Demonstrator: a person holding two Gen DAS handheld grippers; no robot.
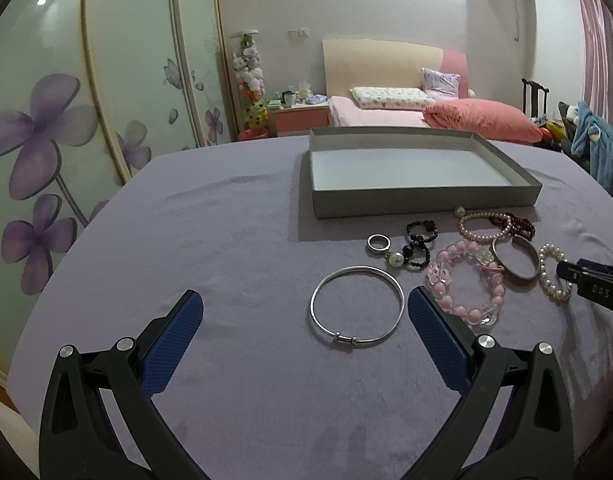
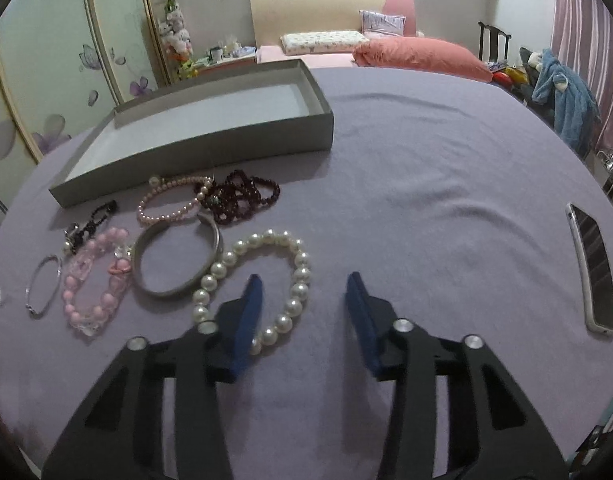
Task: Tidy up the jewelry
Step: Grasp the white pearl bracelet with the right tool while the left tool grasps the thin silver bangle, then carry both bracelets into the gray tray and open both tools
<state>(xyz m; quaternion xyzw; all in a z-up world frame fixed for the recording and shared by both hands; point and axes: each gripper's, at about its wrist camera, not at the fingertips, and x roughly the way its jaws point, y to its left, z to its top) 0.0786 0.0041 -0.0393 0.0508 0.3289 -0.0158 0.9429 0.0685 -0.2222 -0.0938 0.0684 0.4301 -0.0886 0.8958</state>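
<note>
Left gripper (image 1: 305,305) spread wide, holding nothing; thin silver bangle (image 1: 357,305) lay flat on purple cloth (image 1: 226,240) between its blue fingers, nearer right one, apparently untouched. Right gripper (image 2: 304,292) also wide open, empty; white pearl bracelet (image 2: 255,284) lay at its left finger, that finger over bracelet's ring, contact unclear. Grey tray (image 1: 420,196) sat beyond jewelry cluster, far side. Phone (image 2: 592,274) lay well right of right gripper.

Both cameras sit low over the purple table (image 1: 226,220), close up, looking toward the bed at 12 o'clock; both see the grey box (image 2: 210,140) and the bracelets
</note>
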